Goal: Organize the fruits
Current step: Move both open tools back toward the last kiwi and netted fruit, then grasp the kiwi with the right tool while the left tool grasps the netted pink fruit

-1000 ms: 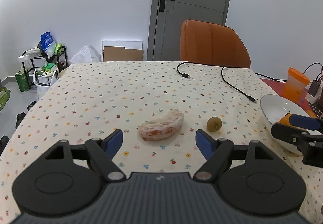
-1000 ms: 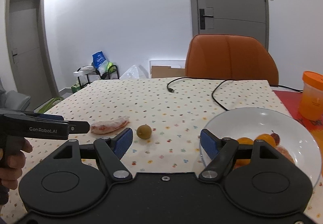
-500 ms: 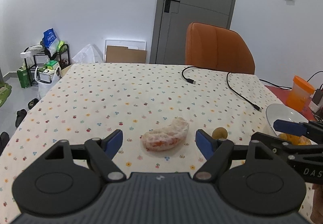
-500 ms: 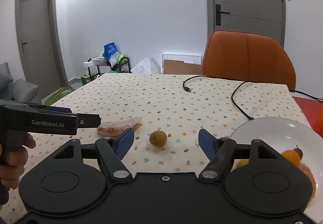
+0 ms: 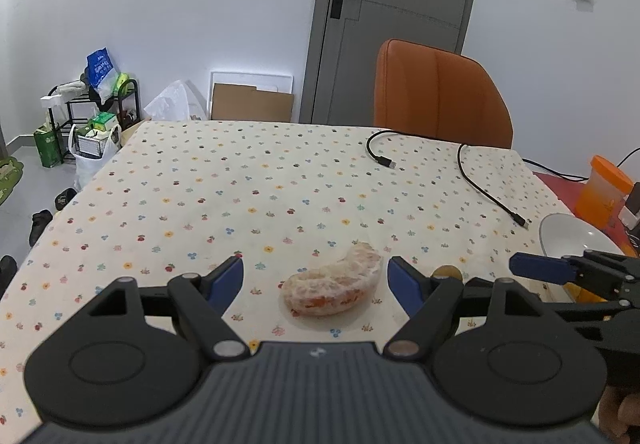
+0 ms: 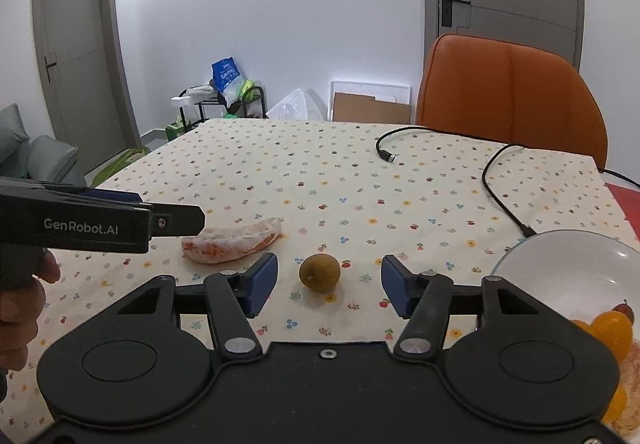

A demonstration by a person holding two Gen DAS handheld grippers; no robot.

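Bright even indoor light, soft shadows, sharp focus, fisheye-bent edges

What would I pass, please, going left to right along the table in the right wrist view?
Left gripper → peeled citrus segment → small brown fruit → black cable → white plate.

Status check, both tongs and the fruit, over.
Left tongs open, lined up on pomelo segment. Right tongs open, framing small brown fruit. Both fruits on tablecloth, outside white bowl. Nothing in the way.
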